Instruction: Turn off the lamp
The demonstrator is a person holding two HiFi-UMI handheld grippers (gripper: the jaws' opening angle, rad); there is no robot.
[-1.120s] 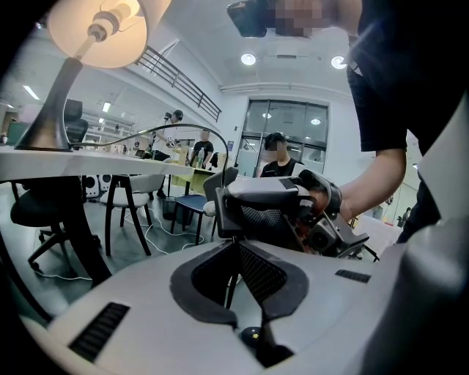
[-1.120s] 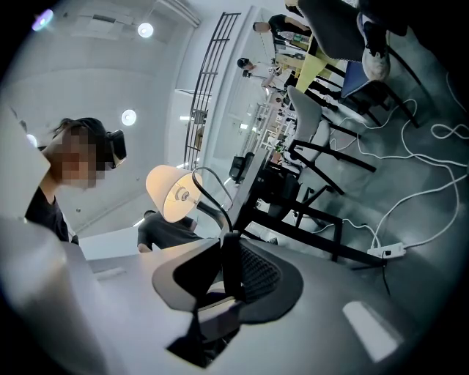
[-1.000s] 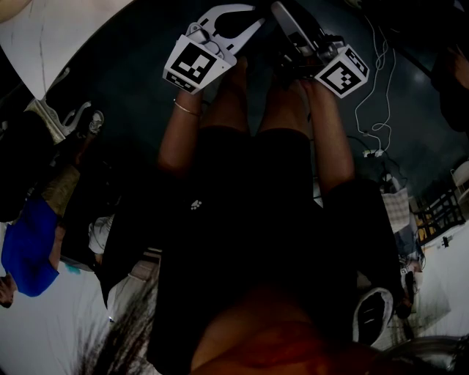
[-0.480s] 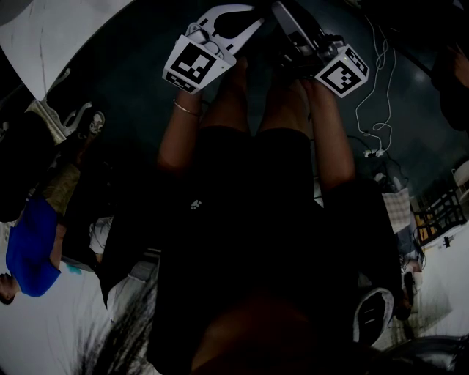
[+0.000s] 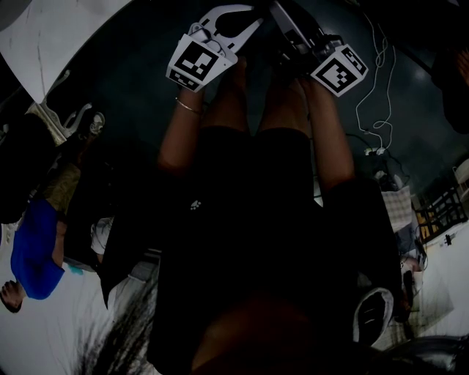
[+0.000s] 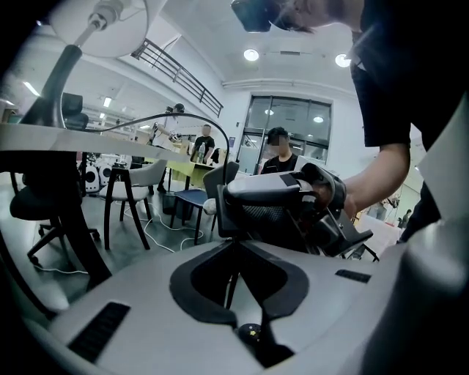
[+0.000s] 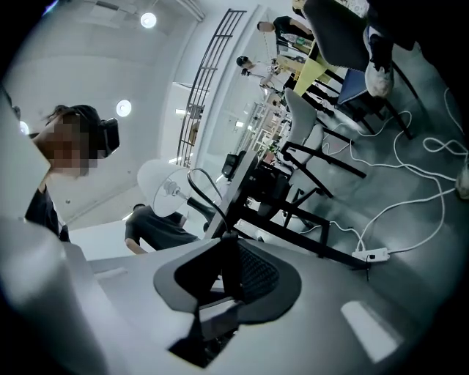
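Note:
The lamp's white shade (image 6: 110,26) (image 7: 163,187) stands on a table above and beyond both grippers. Its thin black cord (image 6: 183,117) (image 7: 201,183) arcs off the table down to the jaws. My right gripper (image 7: 227,238) (image 6: 238,194) is shut on the cord; its jaws have just been closing with the cord between them. Just below it, my left gripper (image 6: 236,245) has its tips together on the same cord, which hangs on behind them. The head view is dark, with the left gripper (image 5: 256,22) and right gripper (image 5: 284,13) side by side at the top.
The table's edge (image 6: 44,139) runs along the left. Chairs (image 6: 139,179) and a black mesh chair (image 6: 267,216) stand close by. A white power strip (image 7: 370,255) and loose cables lie on the floor. People stand in the background (image 6: 278,150).

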